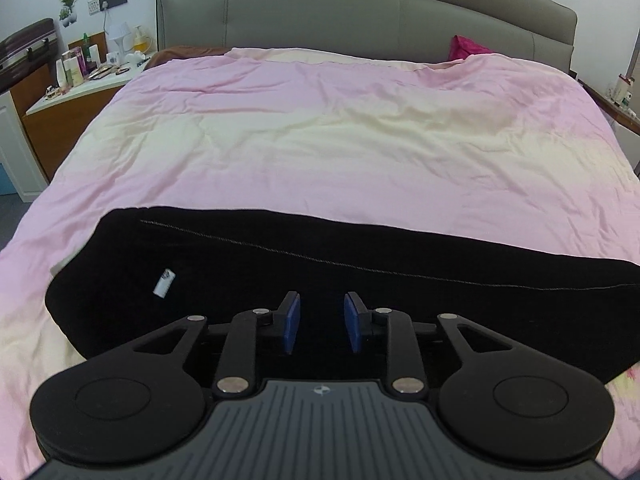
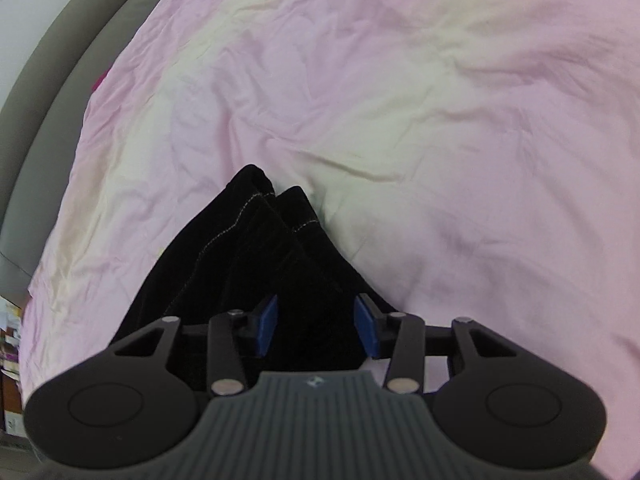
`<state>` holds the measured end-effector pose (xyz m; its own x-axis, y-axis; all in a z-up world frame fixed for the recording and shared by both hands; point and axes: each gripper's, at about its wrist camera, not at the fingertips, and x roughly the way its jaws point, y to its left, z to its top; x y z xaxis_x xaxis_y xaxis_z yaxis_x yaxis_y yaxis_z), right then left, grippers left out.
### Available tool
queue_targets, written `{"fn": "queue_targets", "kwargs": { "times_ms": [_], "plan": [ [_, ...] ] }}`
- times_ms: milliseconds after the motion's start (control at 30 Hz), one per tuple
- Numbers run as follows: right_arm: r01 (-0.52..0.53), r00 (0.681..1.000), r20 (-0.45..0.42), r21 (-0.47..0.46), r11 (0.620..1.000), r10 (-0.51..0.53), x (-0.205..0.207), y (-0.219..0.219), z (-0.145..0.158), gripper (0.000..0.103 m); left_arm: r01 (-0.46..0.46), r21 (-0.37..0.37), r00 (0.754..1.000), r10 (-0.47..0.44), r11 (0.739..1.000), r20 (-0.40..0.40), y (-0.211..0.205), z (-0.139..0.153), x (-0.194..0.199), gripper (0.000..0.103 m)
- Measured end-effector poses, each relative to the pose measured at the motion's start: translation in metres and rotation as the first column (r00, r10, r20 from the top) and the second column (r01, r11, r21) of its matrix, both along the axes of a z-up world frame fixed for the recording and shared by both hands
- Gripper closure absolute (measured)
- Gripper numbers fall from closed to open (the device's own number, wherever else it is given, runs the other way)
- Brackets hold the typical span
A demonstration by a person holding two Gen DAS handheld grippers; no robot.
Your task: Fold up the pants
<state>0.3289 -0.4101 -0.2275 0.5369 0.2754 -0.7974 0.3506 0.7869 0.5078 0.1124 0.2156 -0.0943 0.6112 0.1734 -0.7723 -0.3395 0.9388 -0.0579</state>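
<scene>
Black pants [image 1: 320,276] with pale stitching lie flat across the near part of the bed, legs laid one over the other; a small white label [image 1: 164,283] shows near their left end. My left gripper [image 1: 322,320] is open, its blue pads above the pants' near edge, holding nothing. In the right wrist view the pants [image 2: 256,256] run away from me, their two leg ends pointing up the bed. My right gripper [image 2: 316,322] is open with the black cloth between and under its blue pads, which stand apart from it.
A pink and cream duvet [image 1: 320,132] covers the bed. A grey padded headboard [image 1: 360,12] stands at the back, with a magenta cloth [image 1: 466,46] by it. A cluttered nightstand [image 1: 80,76] sits at the left, a shelf [image 1: 620,96] at the right.
</scene>
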Motion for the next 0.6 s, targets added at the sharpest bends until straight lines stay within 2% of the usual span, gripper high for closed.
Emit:
{"fn": "queue_targets", "kwargs": {
  "times_ms": [133, 233, 267, 333, 433, 533, 600],
  "plan": [
    [0.011, 1.0, 0.024, 0.031, 0.999, -0.012, 0.0, -0.001, -0.001, 0.092, 0.029, 0.033, 0.998, -0.027, 0.999, -0.048, -0.025, -0.011, -0.015, 0.07],
    [0.003, 0.994, 0.106, -0.018, 1.0, -0.001, -0.012, -0.003, 0.025, 0.097, 0.063, 0.063, 0.995, -0.058, 0.996, -0.083, -0.036, -0.016, -0.021, 0.07],
    [-0.003, 0.994, 0.111, -0.048, 0.999, 0.008, -0.015, -0.004, 0.03, 0.097, 0.078, 0.069, 0.993, -0.071, 0.995, -0.098, -0.038, -0.017, -0.021, 0.07],
    [-0.013, 0.998, 0.06, -0.073, 0.997, 0.017, -0.017, -0.006, 0.02, 0.097, 0.118, 0.089, 0.986, -0.106, 0.989, -0.129, -0.046, -0.021, -0.023, 0.069],
    [0.015, 1.0, 0.018, -0.046, 0.999, -0.015, -0.017, -0.012, -0.006, 0.097, 0.201, 0.103, 0.969, -0.183, 0.974, -0.164, -0.052, -0.03, -0.027, 0.056],
    [-0.015, 1.0, 0.016, -0.08, 0.997, 0.016, -0.013, -0.007, -0.006, 0.092, 0.3, 0.108, 0.935, -0.271, 0.948, -0.227, -0.058, -0.038, -0.032, 0.055],
    [-0.056, 0.998, 0.023, -0.126, 0.99, 0.059, -0.013, -0.003, 0.004, 0.086, 0.37, 0.099, 0.898, -0.328, 0.924, -0.292, -0.061, -0.045, -0.035, 0.054]
  ]
}}
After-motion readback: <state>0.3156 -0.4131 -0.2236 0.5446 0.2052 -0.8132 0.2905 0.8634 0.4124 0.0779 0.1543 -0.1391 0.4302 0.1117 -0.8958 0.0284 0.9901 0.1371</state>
